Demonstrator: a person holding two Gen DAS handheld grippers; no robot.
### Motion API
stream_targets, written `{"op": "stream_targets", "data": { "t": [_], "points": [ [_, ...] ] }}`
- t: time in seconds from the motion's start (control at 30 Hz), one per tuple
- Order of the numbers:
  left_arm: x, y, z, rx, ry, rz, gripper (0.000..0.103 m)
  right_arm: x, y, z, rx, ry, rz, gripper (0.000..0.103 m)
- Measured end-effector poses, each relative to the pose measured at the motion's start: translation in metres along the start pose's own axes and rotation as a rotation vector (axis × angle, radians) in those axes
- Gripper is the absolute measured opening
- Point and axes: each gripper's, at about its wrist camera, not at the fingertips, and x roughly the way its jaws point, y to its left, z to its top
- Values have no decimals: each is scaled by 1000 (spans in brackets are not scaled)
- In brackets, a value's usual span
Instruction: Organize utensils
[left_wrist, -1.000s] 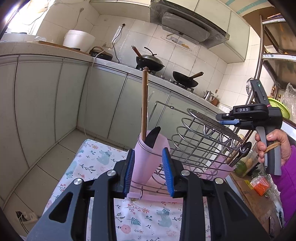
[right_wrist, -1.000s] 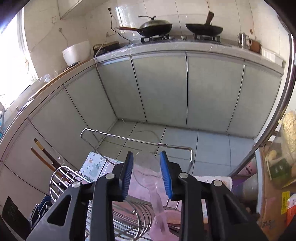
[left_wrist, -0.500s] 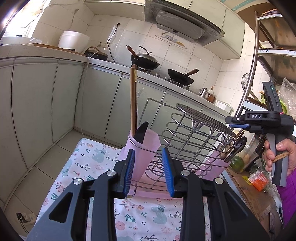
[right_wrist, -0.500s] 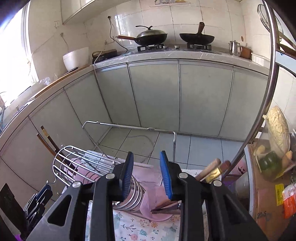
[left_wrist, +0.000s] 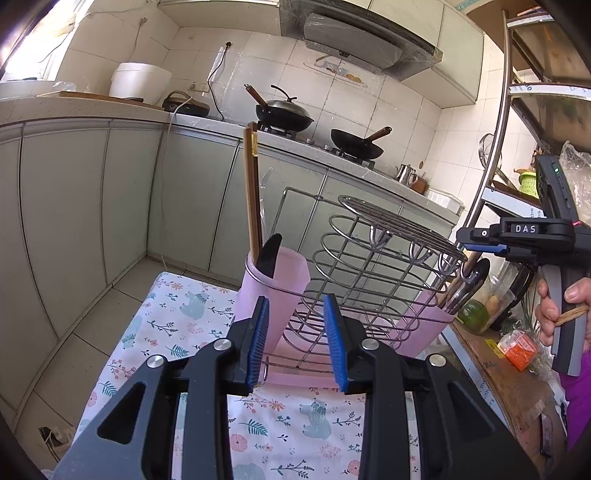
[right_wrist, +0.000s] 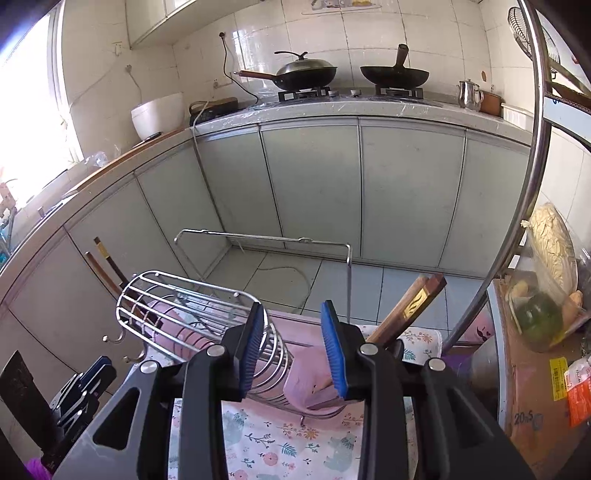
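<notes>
The left gripper (left_wrist: 298, 339) is held low over a floral tablecloth (left_wrist: 177, 325), its blue-padded jaws spread apart with nothing between them. Just beyond the jaws a wire utensil rack (left_wrist: 373, 266) stands on a pink drip tray (left_wrist: 299, 380) near the far edge of the cloth. A pink cup (left_wrist: 273, 291) is seated in the left end of the rack. Brown chopsticks (left_wrist: 253, 192) stand nearly upright in this cup, and a black serrated knife tip (left_wrist: 269, 254) projects beside them. A second pink cup (left_wrist: 424, 314) is seated in the right end of the rack and holds dark utensil handles (left_wrist: 465, 284) that lean toward the right.

The right gripper (right_wrist: 291, 349) is seen in the left wrist view at the right edge, gripped by a hand (left_wrist: 557, 306), and is positioned above and to the right of the rack. In the right wrist view its jaws are likewise spread, with nothing pinched; the rack (right_wrist: 192, 299) and the right-hand pink cup (right_wrist: 310, 376) are seen below and beyond them. Wooden handles (right_wrist: 410, 306), one bearing a gold mark, project from this cup toward the upper right. The chopsticks (right_wrist: 107, 266) are visible at the far left end of the rack.

In the background a lidded wok (right_wrist: 306, 74) and an open wok (right_wrist: 395, 75) rest on a stove, and a white pot (right_wrist: 159, 114) stands on the counter (right_wrist: 332, 107)
</notes>
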Motion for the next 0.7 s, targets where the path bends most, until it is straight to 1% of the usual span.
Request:
{"op": "stream_targets", "data": {
  "t": [0.23, 0.43, 0.53, 0.63, 0.7],
  "points": [
    [-4, -13, 7, 43, 19, 6, 31, -25, 15, -27, -12, -61, 36, 32],
    [-12, -24, 19, 69, 7, 25, 31, -42, 26, -64, -6, -155, 50, 33],
    [-15, -32, 24, 98, -2, 44, 31, -42, 28, -80, 21, -179, 61, 34],
    [-16, -41, 26, 128, 2, 55, 31, -41, 31, -94, 40, -205, 43, 38],
    [-16, -47, 26, 148, 15, 64, 31, -40, 31, -103, 62, -214, 43, 44]
  ]
}}
